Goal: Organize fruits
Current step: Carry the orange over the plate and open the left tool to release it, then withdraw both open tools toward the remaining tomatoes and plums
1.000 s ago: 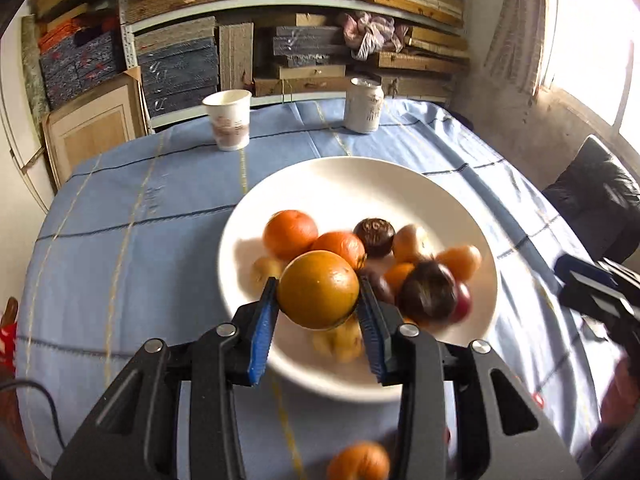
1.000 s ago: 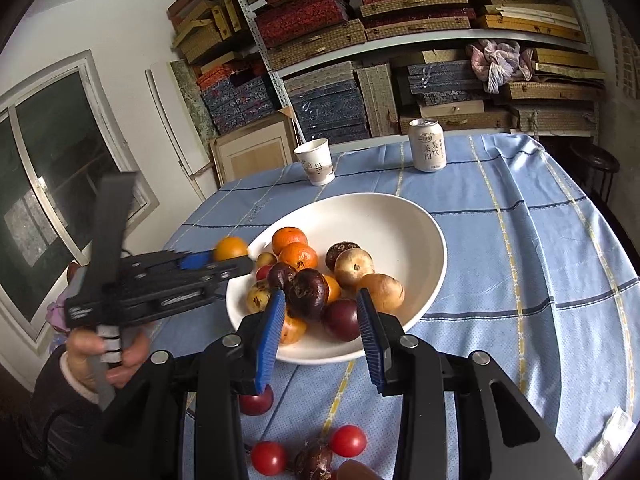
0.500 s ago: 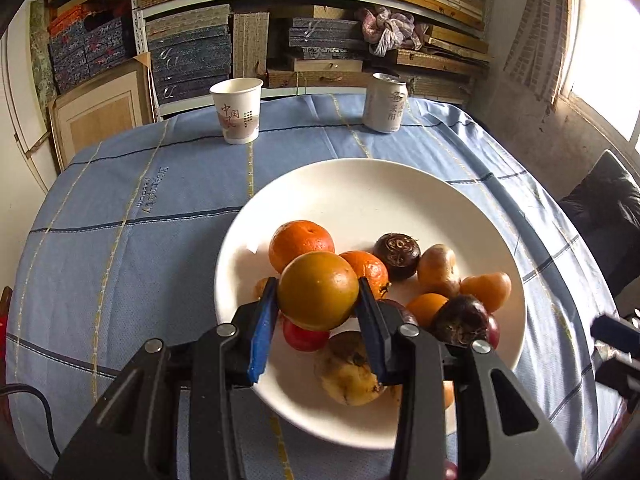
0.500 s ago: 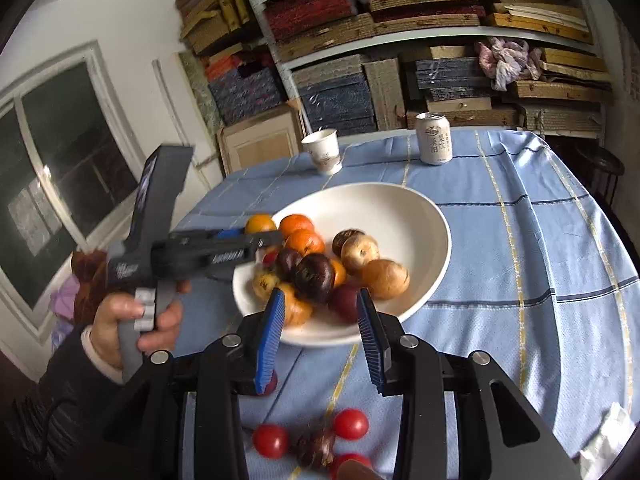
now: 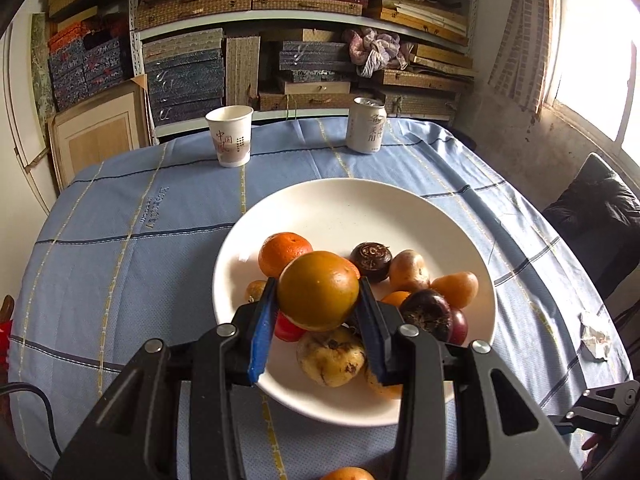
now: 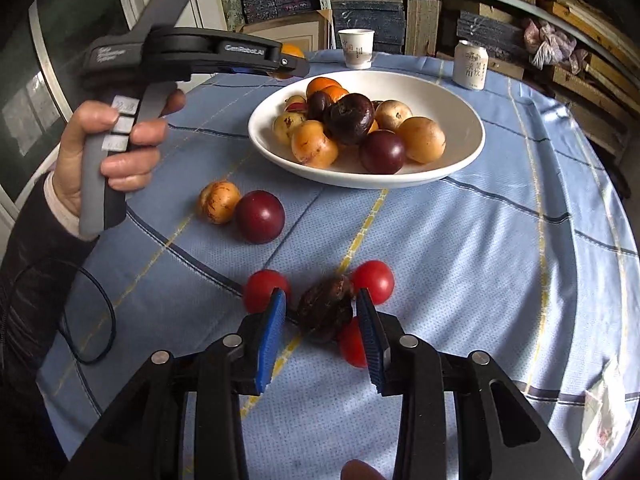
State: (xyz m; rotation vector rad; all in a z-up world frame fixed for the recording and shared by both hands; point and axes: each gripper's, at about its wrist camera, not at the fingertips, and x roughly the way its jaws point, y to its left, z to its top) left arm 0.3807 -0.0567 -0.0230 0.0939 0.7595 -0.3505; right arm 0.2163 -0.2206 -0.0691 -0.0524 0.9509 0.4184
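Observation:
My left gripper [image 5: 318, 286] is shut on a round orange-brown fruit [image 5: 318, 296], held above the near side of the white plate [image 5: 340, 208]. The plate holds several oranges, dark plums and yellow-brown fruits. In the right wrist view the same gripper [image 6: 296, 66] hangs left of the plate [image 6: 440, 88], in a person's hand [image 6: 120, 136]. My right gripper [image 6: 320, 304] stands open low over the blue tablecloth, its blue pads either side of a dark wrinkled fruit [image 6: 326, 312] with small gaps. Red tomatoes [image 6: 266, 290] [image 6: 372, 282] lie close around it.
A yellow fruit [image 6: 219, 202] and a dark red plum [image 6: 260, 216] lie on the cloth left of the plate. A paper cup [image 5: 230, 136] and a can [image 5: 366, 126] stand at the far edge. A crumpled tissue [image 5: 596, 336] lies right; a black cable [image 6: 92, 320] loops left.
My right gripper has dropped and tipped down from facing the plate to straddling the dark fruit among the tomatoes. The left gripper kept hold of its fruit over the plate.

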